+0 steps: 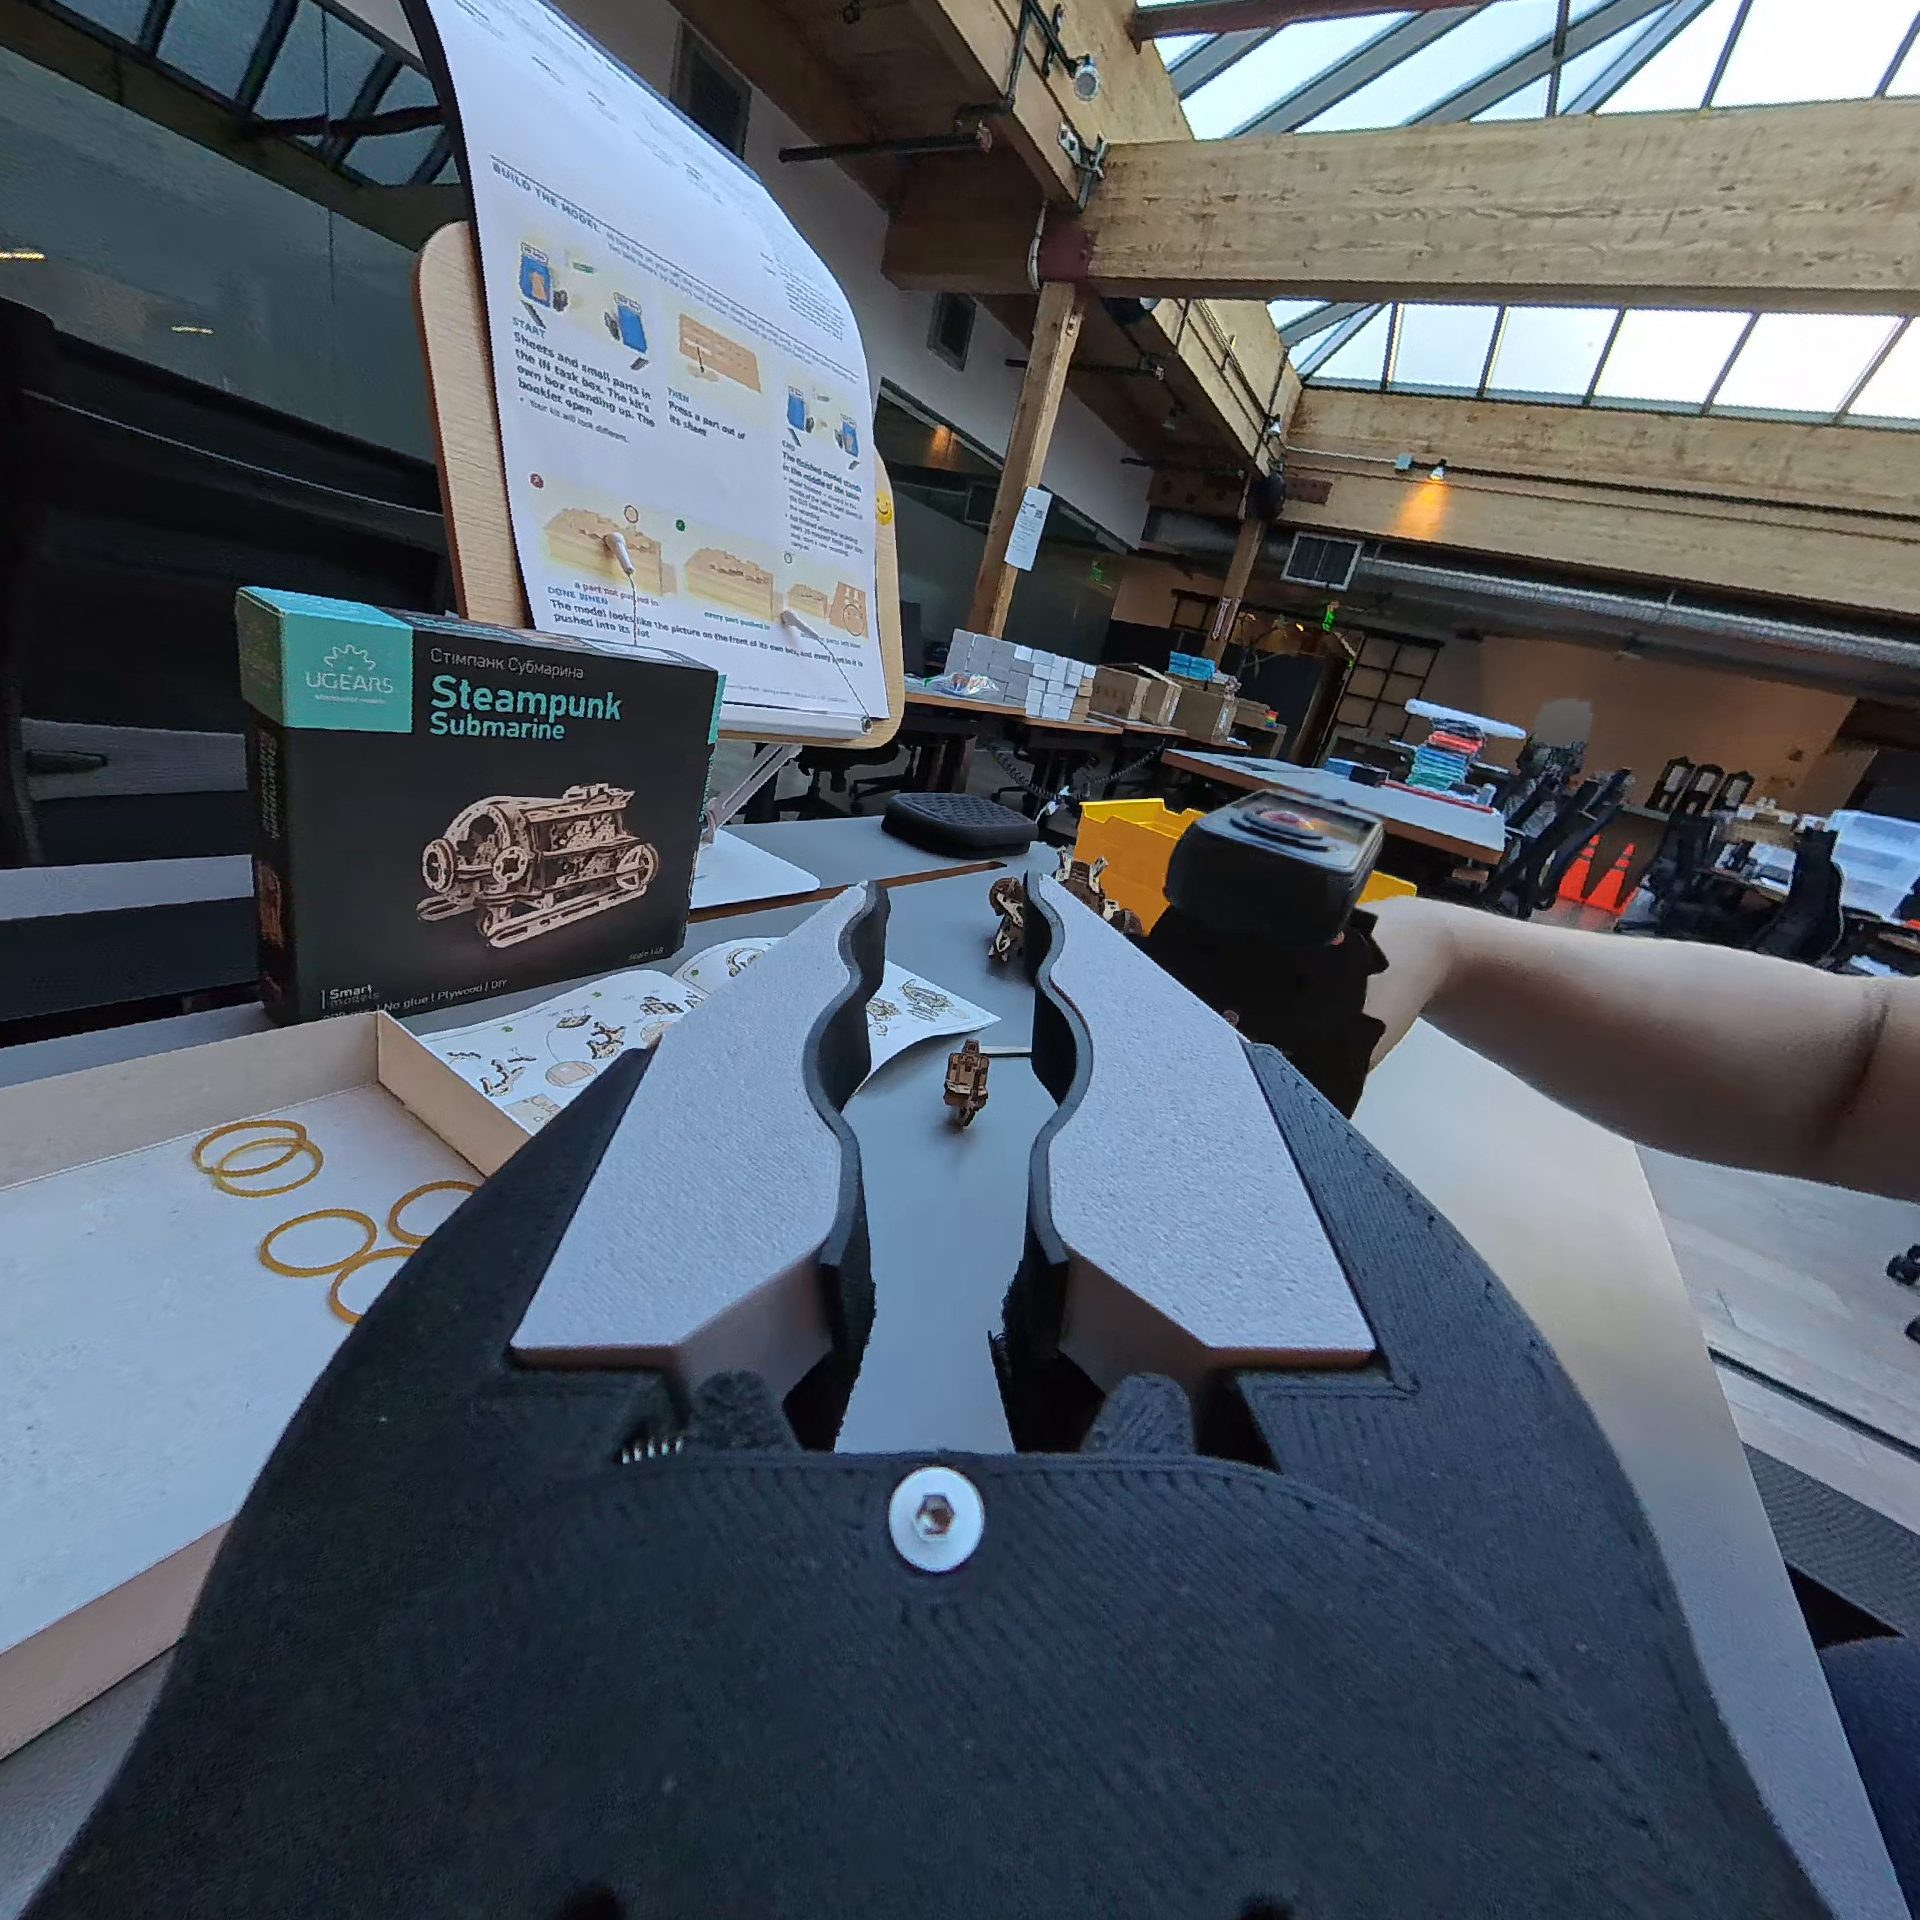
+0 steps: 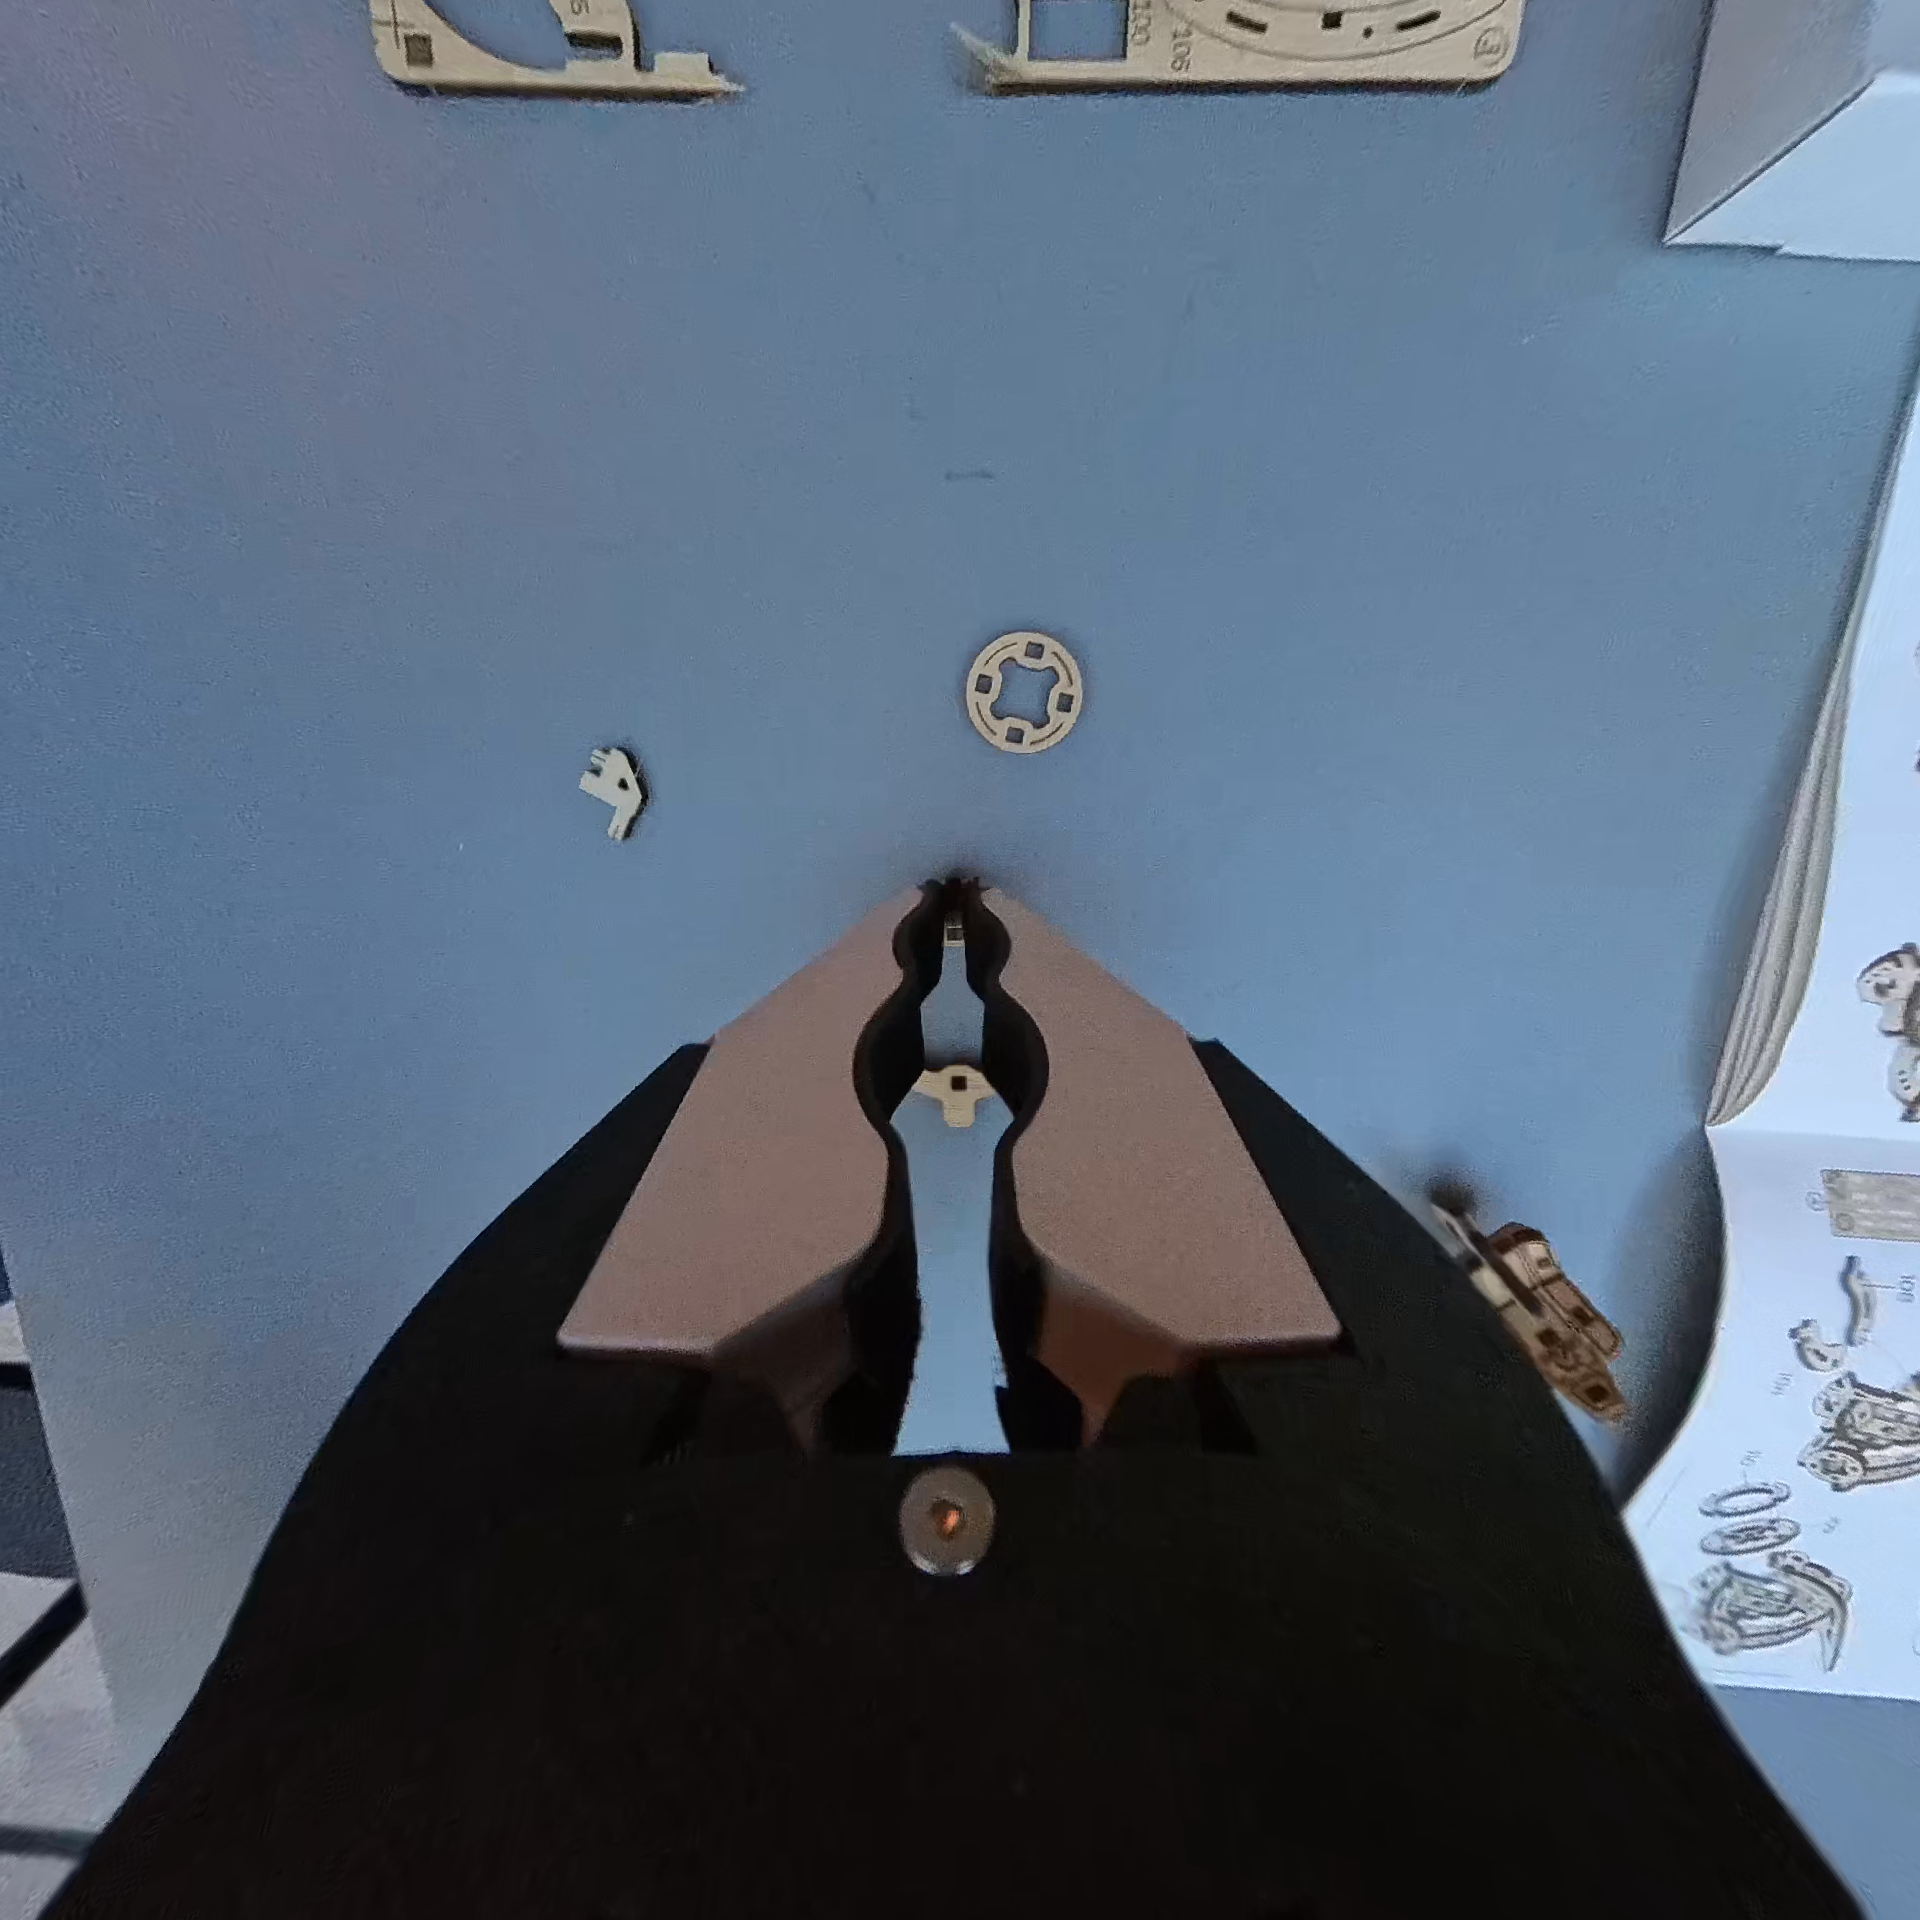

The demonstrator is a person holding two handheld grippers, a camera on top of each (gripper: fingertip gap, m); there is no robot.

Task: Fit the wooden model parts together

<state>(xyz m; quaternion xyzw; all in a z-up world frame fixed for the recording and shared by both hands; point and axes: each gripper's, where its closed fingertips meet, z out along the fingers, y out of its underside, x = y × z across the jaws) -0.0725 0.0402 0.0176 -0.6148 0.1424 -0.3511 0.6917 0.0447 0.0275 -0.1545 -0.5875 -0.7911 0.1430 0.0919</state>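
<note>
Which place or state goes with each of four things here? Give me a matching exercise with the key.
Things:
1. yellow rubber bands
2. round wooden ring
3. left gripper
4. tiny wooden piece

Places or states:
A. pinched at the tips of the right gripper
B. open, holding nothing
C. lying in the shallow tray
D. flat on the table, just beyond the right gripper's tips

Pairs: 1-C, 2-D, 3-B, 4-A
</note>
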